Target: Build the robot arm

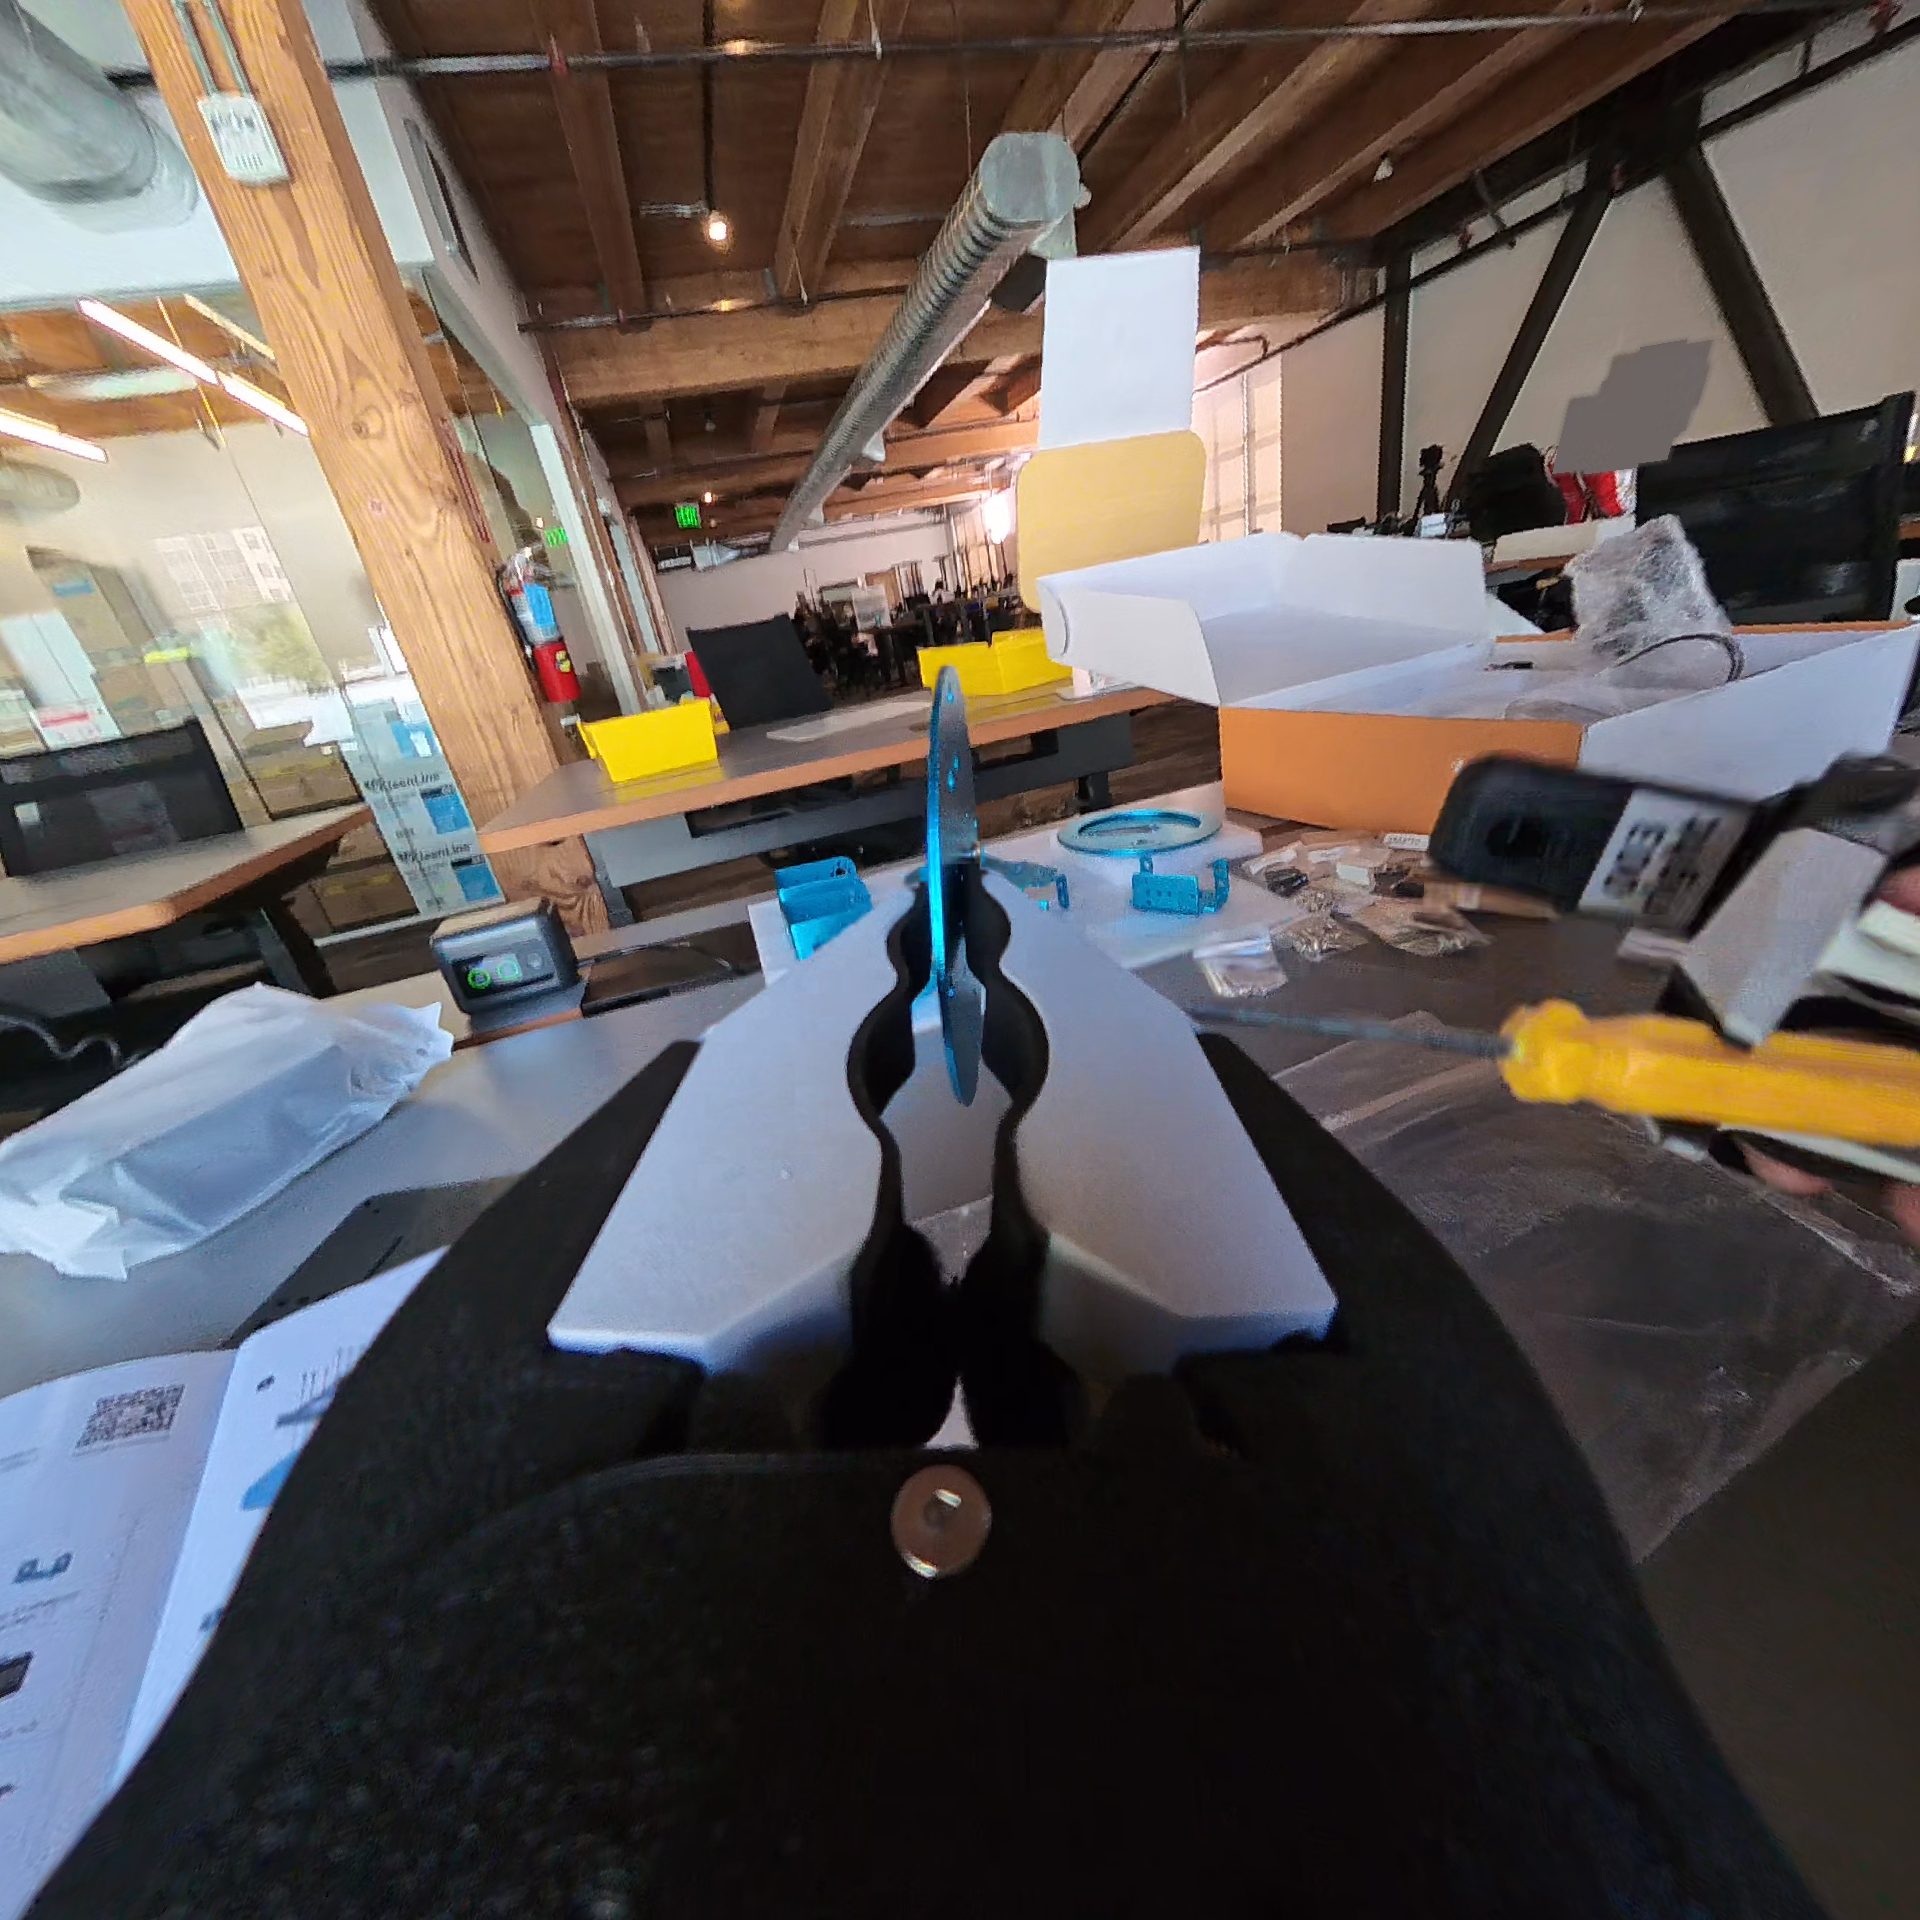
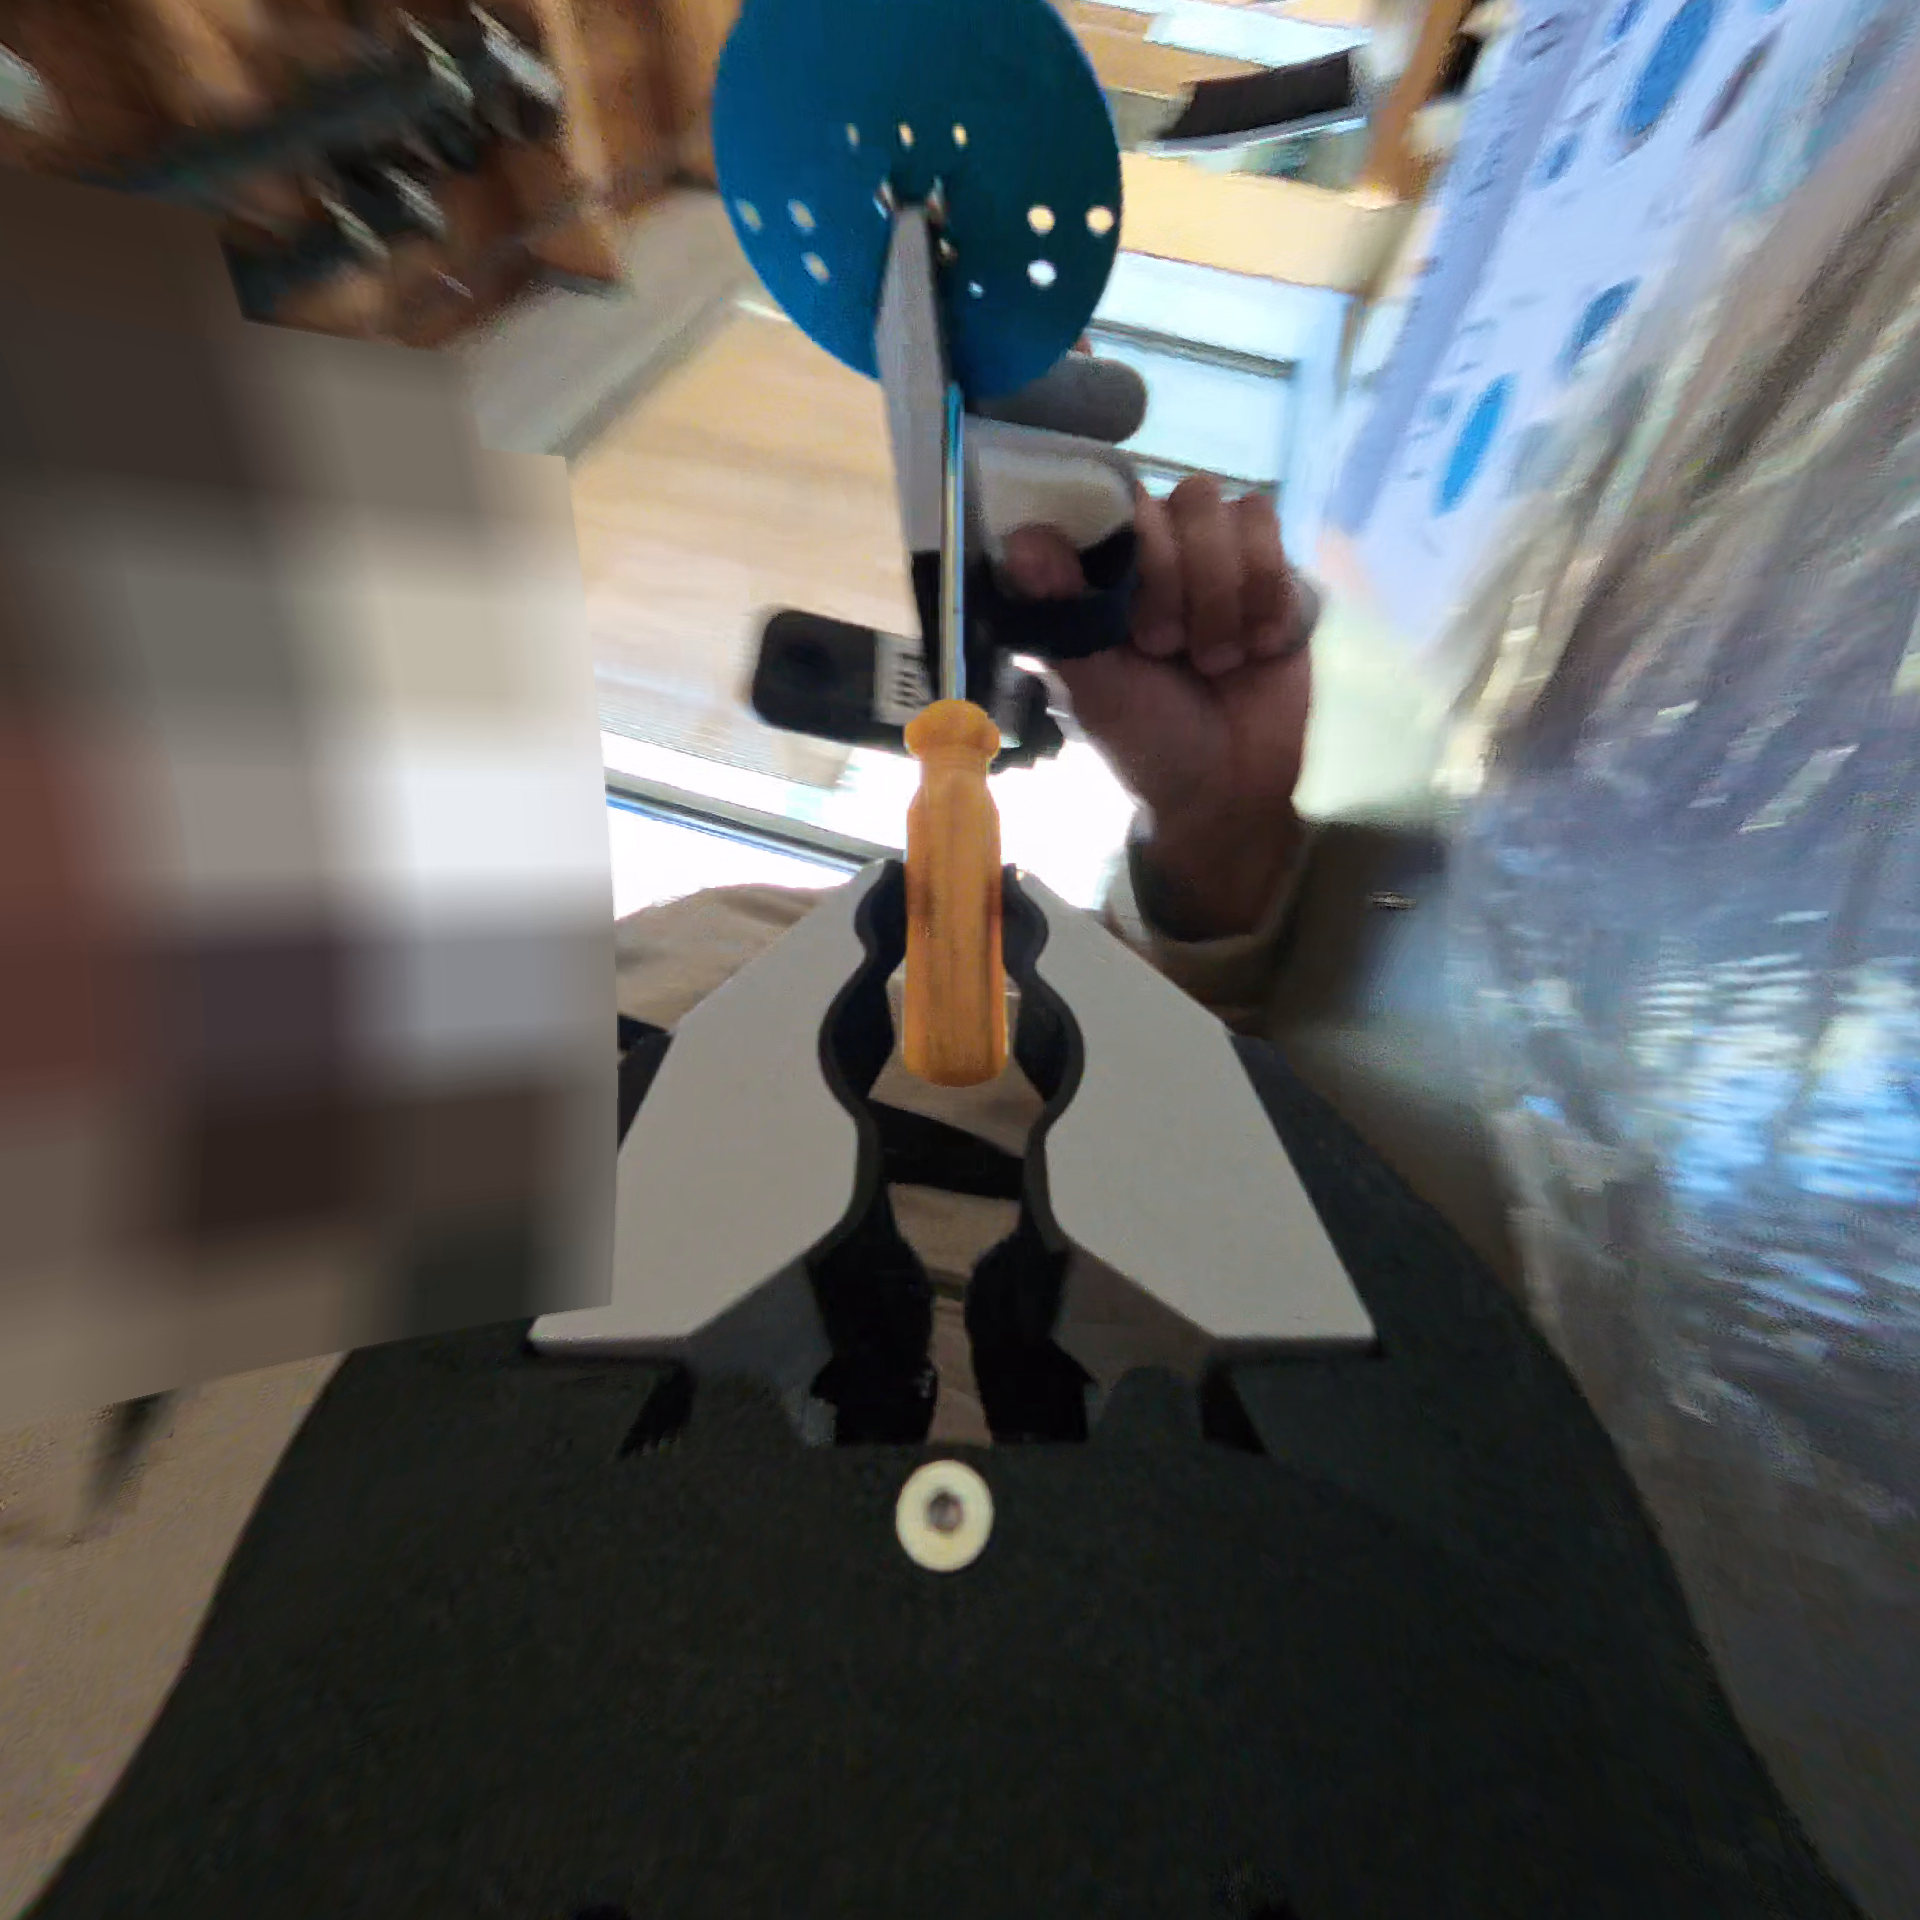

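Blue perforated disc (image 1: 951, 883), one, stands on edge clamped between the closed jaws of the left gripper (image 1: 951, 935), a small metal bracket (image 1: 1023, 873) fixed at its centre. One yellow-handled screwdriver (image 2: 951, 914) is pinched by its handle in the right gripper (image 2: 951, 904), shaft pointing at the disc's centre (image 2: 914, 197); in the left wrist view its tip stops well short of the disc. On the table (image 1: 1558, 1174) behind: one blue ring (image 1: 1140, 833), two blue brackets (image 1: 1179, 891) (image 1: 821, 902), one open orange box (image 1: 1403, 769) at the far right edge, several small hardware bags (image 1: 1340, 914), one white plastic bag (image 1: 197, 1122) at left.
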